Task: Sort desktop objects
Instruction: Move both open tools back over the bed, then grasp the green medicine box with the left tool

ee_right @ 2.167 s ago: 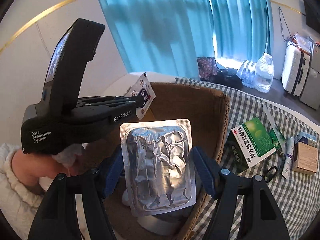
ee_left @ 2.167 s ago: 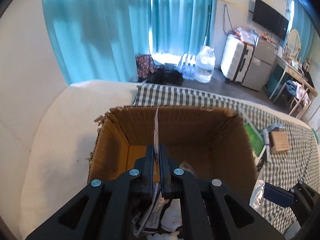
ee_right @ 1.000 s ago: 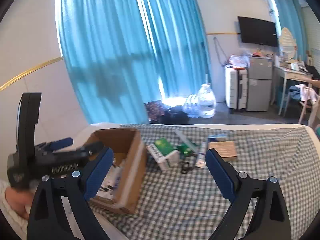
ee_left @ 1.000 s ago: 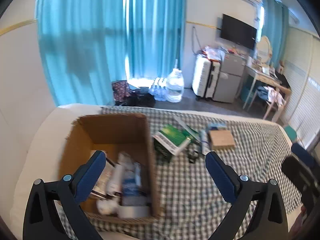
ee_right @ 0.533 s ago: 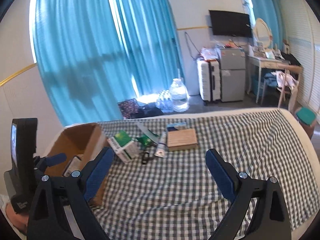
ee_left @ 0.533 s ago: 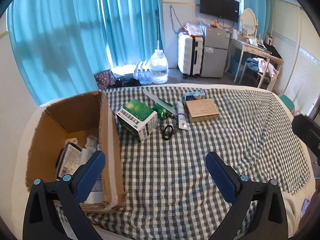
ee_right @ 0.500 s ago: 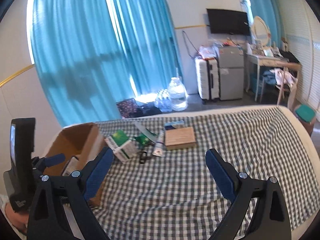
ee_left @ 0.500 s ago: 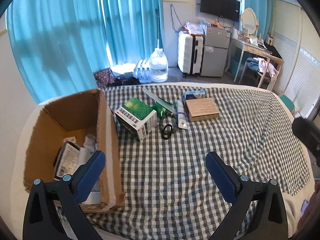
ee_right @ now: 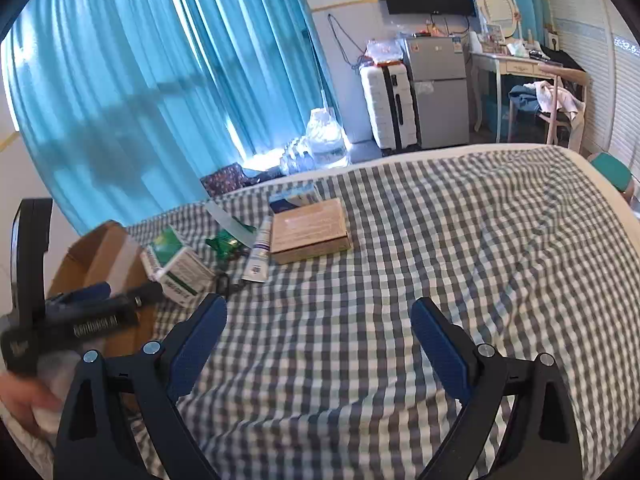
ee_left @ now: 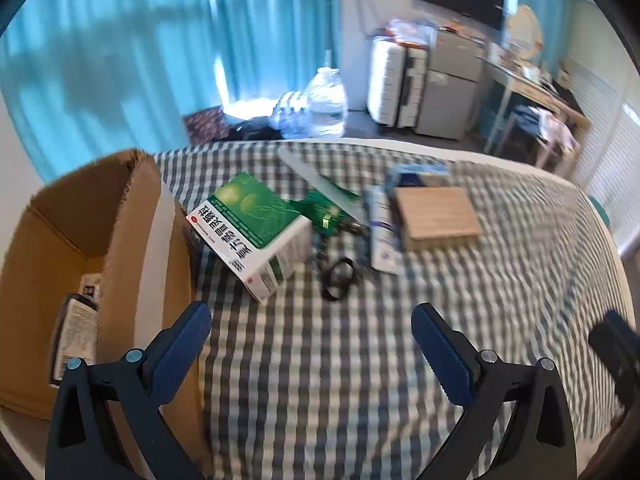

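A cardboard box [ee_left: 132, 240] stands at the left of the checked cloth, with packets inside it. Beside it lie a green-and-white medicine box [ee_left: 256, 232], a green packet [ee_left: 328, 216], a black clip [ee_left: 338, 276], a white tube [ee_left: 382, 236] and a flat brown box [ee_left: 436, 216]. My left gripper [ee_left: 310, 344] is open and empty, low over the cloth just in front of the medicine box. My right gripper [ee_right: 318, 336] is open and empty, farther back over bare cloth. In the right wrist view the brown box [ee_right: 310, 230], the medicine box [ee_right: 176, 264] and the left gripper's body [ee_right: 80, 312] show.
A pale strip [ee_left: 316, 180] and a blue-white pack [ee_left: 416, 172] lie behind the items. The checked cloth [ee_right: 460, 248] stretches wide to the right. Beyond it are teal curtains [ee_right: 160, 80], a water jug [ee_right: 326, 140], suitcases, a small fridge and a desk.
Both grippers let go of their packets at the box and pulled back open. Since half a second ago the left gripper has moved down and closer to the medicine box.
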Motion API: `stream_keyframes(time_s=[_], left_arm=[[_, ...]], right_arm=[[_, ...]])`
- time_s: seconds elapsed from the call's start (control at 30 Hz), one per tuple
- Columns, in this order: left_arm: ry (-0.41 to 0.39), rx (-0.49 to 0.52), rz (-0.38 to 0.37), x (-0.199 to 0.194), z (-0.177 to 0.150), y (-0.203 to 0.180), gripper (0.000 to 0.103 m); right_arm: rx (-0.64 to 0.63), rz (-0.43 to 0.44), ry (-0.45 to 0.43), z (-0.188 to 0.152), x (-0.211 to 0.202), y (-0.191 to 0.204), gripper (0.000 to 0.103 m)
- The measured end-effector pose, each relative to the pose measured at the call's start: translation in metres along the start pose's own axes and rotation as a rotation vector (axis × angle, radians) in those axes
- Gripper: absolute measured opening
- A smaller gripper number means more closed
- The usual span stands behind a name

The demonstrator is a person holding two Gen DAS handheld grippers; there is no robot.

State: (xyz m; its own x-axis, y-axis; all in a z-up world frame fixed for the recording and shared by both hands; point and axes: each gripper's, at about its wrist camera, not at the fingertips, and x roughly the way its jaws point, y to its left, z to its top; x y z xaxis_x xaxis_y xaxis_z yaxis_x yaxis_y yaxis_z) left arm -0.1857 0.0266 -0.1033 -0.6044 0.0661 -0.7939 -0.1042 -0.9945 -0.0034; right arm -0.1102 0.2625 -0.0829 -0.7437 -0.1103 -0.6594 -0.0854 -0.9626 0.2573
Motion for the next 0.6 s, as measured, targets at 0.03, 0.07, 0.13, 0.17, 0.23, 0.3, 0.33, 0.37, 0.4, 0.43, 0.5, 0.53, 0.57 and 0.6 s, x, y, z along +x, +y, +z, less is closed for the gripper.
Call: stream_keyframes(time_s=[0.03, 0.07, 0.13, 0.17, 0.23, 0.3, 0.33, 0.37, 0.4, 0.43, 0.5, 0.53, 0.57, 0.6], left_arm=[[0.006, -0.026, 0.002, 0.008, 0.003, 0.003, 0.103], [0.011, -0.055, 0.008, 0.015, 0.004, 0.006, 0.103], [0.012, -0.114, 0.027, 0.030, 0.008, 0.011, 0.103], [0.010, -0.139, 0.043, 0.036, 0.010, 0.012, 0.103], [0.003, -0.184, 0.089, 0.049, 0.013, 0.014, 0.103], [-0.011, -0.238, 0.141, 0.059, 0.015, 0.016, 0.103], [-0.020, -0.268, 0.151, 0.062, 0.016, 0.019, 0.103], [-0.029, -0.306, 0.161, 0.066, 0.017, 0.021, 0.103], [-0.036, -0.342, 0.171, 0.070, 0.018, 0.025, 0.103], [-0.035, -0.361, 0.177, 0.074, 0.019, 0.027, 0.103], [-0.021, -0.375, 0.191, 0.087, 0.022, 0.031, 0.103], [-0.015, -0.376, 0.200, 0.092, 0.023, 0.032, 0.103], [-0.011, -0.378, 0.209, 0.097, 0.023, 0.033, 0.103], [-0.007, -0.382, 0.216, 0.101, 0.023, 0.034, 0.103]], right_arm=[[0.001, -0.003, 0.009, 0.001, 0.008, -0.001, 0.094], [0.002, -0.005, 0.015, 0.002, 0.016, -0.002, 0.094], [0.006, -0.014, 0.026, 0.005, 0.034, -0.005, 0.094], [0.007, -0.018, 0.033, 0.007, 0.041, -0.004, 0.094], [0.008, -0.025, 0.046, 0.012, 0.056, -0.006, 0.094], [0.007, -0.025, 0.056, 0.017, 0.072, -0.006, 0.094], [0.005, -0.023, 0.054, 0.020, 0.080, -0.005, 0.094], [0.004, -0.021, 0.051, 0.022, 0.085, -0.005, 0.094], [0.002, -0.018, 0.049, 0.024, 0.090, -0.004, 0.094], [-0.006, -0.010, 0.049, 0.027, 0.096, -0.001, 0.094], [-0.033, -0.003, 0.049, 0.032, 0.108, 0.005, 0.094], [-0.058, -0.006, 0.050, 0.036, 0.116, 0.011, 0.094], [-0.074, -0.012, 0.048, 0.038, 0.122, 0.015, 0.094], [-0.091, -0.020, 0.049, 0.040, 0.130, 0.019, 0.094]])
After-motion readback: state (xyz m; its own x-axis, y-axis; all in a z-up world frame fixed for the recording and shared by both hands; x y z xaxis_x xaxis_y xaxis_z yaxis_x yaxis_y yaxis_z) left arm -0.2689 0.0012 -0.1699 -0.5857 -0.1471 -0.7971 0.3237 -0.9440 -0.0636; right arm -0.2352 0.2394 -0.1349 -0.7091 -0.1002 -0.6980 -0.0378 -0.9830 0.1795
